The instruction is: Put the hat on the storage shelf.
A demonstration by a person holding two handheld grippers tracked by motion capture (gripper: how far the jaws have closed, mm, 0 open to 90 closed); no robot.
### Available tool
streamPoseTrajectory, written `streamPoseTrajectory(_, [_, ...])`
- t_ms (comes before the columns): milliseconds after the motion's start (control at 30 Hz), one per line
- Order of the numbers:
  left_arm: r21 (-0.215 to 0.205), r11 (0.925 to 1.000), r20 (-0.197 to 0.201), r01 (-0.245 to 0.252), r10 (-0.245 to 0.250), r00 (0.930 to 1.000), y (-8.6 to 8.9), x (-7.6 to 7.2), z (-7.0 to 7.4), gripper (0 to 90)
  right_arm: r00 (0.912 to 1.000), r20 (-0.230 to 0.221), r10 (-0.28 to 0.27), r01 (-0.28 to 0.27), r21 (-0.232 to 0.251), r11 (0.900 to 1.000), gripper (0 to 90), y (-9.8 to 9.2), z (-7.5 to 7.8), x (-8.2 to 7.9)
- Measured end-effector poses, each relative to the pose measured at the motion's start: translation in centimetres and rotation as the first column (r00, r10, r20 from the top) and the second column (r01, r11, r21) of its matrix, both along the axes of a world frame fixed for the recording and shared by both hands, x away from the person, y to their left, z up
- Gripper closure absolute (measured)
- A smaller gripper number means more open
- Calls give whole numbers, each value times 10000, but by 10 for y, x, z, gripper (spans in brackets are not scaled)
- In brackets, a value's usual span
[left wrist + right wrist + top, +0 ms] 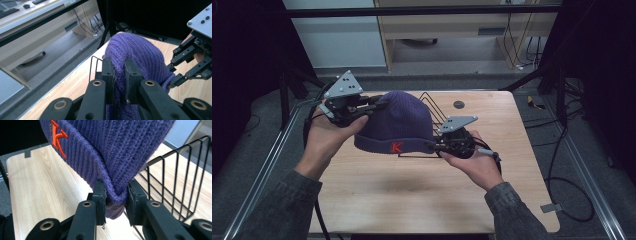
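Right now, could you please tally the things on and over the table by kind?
Purple knit hat: 1
Black wire rack: 1
Claws, each shut on the hat: 2, left claw, right claw
Total: 4

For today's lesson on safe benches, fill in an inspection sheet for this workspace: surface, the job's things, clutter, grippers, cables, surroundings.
Surface: light wooden table, bare at the near side.
Job's things: purple knitted hat with a red letter K on its cuff, held up between both grippers; black wire rack behind it on the table.
Clutter: small dark round disc near the table's far edge.
Grippers: left gripper shut on the hat's crown; right gripper shut on the cuff's edge.
Cables: black cables trail from both grippers; more cable lies on the floor to the right.
Surroundings: grey floor, pale cabinet beyond, dark curtains at both sides.
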State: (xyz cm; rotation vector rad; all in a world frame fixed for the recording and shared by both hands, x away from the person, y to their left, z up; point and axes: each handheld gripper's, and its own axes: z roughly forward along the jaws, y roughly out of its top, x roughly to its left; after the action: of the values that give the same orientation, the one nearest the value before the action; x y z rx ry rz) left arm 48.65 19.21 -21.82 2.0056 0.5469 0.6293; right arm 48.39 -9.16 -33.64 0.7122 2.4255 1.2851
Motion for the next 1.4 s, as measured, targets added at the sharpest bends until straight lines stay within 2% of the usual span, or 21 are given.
streamPoseTrajectory(267, [1,10000,75,-4,4,10000,-8,0,5,804,9998,65,-169,169,-33,9999,721,-11,7,-2])
streamPoseTrajectory(467, [-56,10000,87,-37,38,10000,-22,14,10,804,9990,45,-438,438,-6,9990,722,-17,10,4])
streamPoseTrajectory(533, [-243,9996,205,-131,136,9997,-29,17,13,804,9984,128,-554,553,94,9984,722,-23,15,8])
streamPoseTrajectory(633, [-182,9996,245,-207,211,9995,-35,20,14,804,9974,154,-709,705,266,9972,722,-30,17,13])
streamPoseTrajectory(1033, [-359,9984,273,-435,445,9986,-44,35,11,803,9944,232,-1027,1020,299,9943,722,-41,19,19])
streamPoseTrajectory(1233, [-727,9954,252,-623,643,9976,-55,51,13,803,9911,480,-1242,1227,325,9919,723,-43,23,26])
streamPoseTrajectory(1400, [-651,9958,198,-641,655,9977,-58,53,11,803,9902,496,-1306,1287,390,9909,723,-49,23,28])
